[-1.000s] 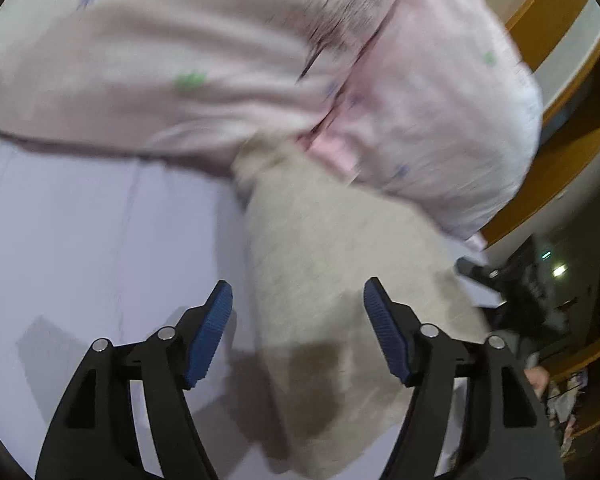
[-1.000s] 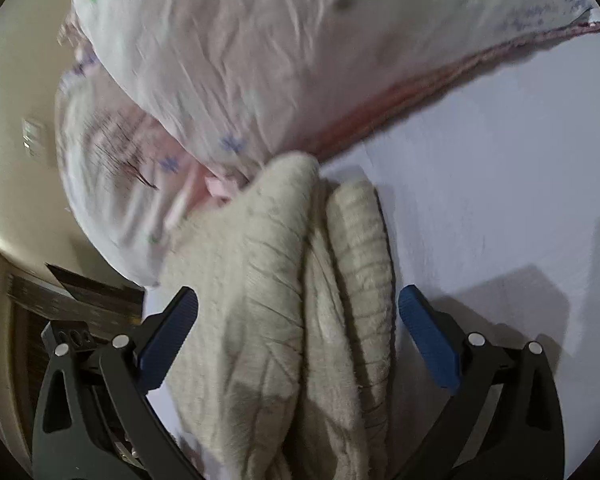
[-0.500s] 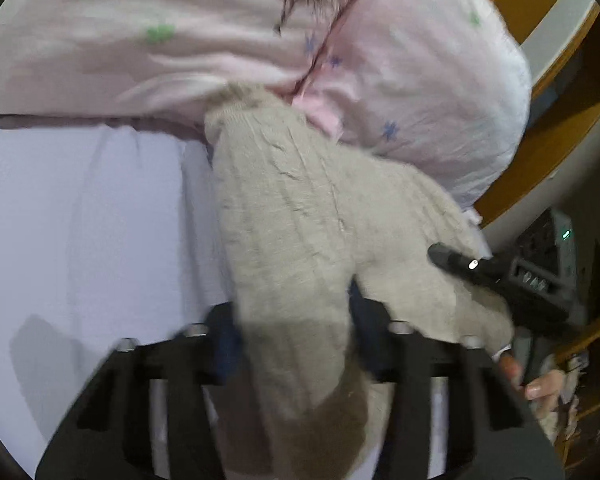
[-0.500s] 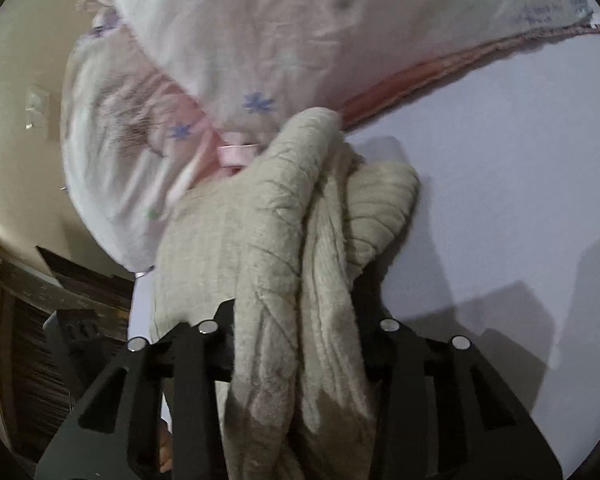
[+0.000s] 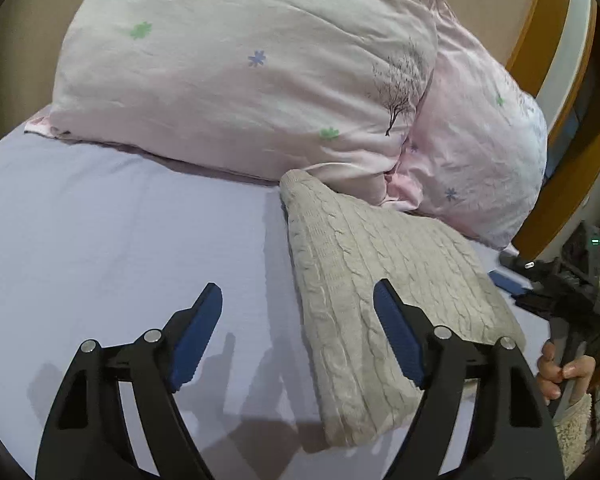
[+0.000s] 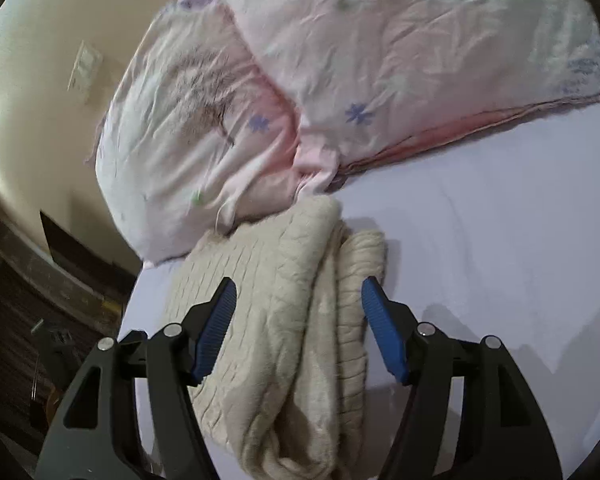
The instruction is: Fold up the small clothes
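A folded beige cable-knit sweater [image 5: 364,280] lies on the lilac bed sheet [image 5: 120,240], its far end against the pillows. My left gripper [image 5: 298,332] is open and empty above the sweater's left edge. In the right wrist view the sweater [image 6: 284,304] lies folded in layers, and my right gripper [image 6: 298,320] is open and empty, its jaws spread either side of the sweater's near part. The right gripper also shows at the right edge of the left wrist view [image 5: 540,280], held by a hand.
Two pink floral pillows [image 5: 240,72] [image 5: 480,152] lie at the head of the bed, also in the right wrist view [image 6: 380,60]. A wooden headboard frame [image 5: 560,140] stands at the right. The bed's edge [image 6: 140,300] drops off left of the sweater.
Both grippers were shut on the sweater half a second ago; both have let go and opened. The sweater now rests flat on the sheet, and the grippers have drawn back.
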